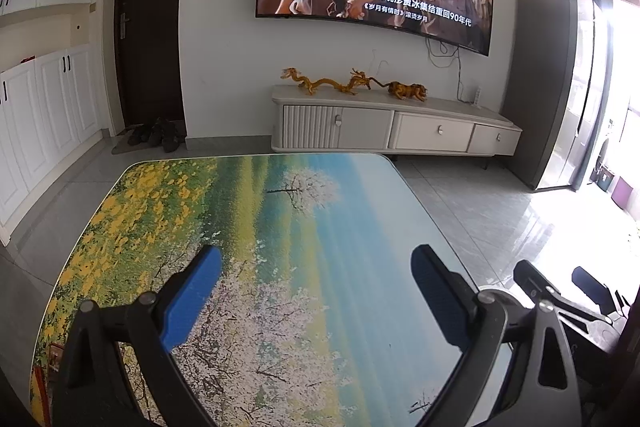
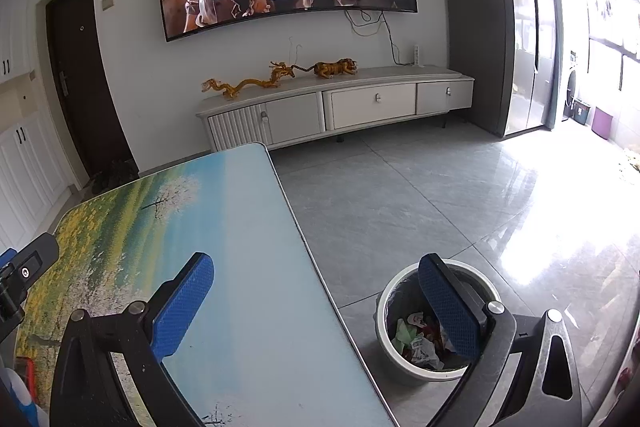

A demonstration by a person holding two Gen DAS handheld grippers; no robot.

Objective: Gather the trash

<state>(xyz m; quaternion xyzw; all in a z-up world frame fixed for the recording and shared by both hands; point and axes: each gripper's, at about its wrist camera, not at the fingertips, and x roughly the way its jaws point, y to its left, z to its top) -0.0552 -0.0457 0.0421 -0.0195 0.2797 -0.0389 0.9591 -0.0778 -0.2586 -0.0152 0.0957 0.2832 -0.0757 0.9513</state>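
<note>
While grippers gape: table (image 2: pixel 248 267) edge beside trash-filled bin (image 2: pixel 386 339).

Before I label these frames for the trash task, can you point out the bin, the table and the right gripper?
Bin (image 2: pixel 394 291): right wrist view, left rim.
Table (image 1: pixel 352 227): left wrist view, bare printed top.
Right gripper (image 2: pixel 316 307): right wrist view, midway between fingertips.
</note>
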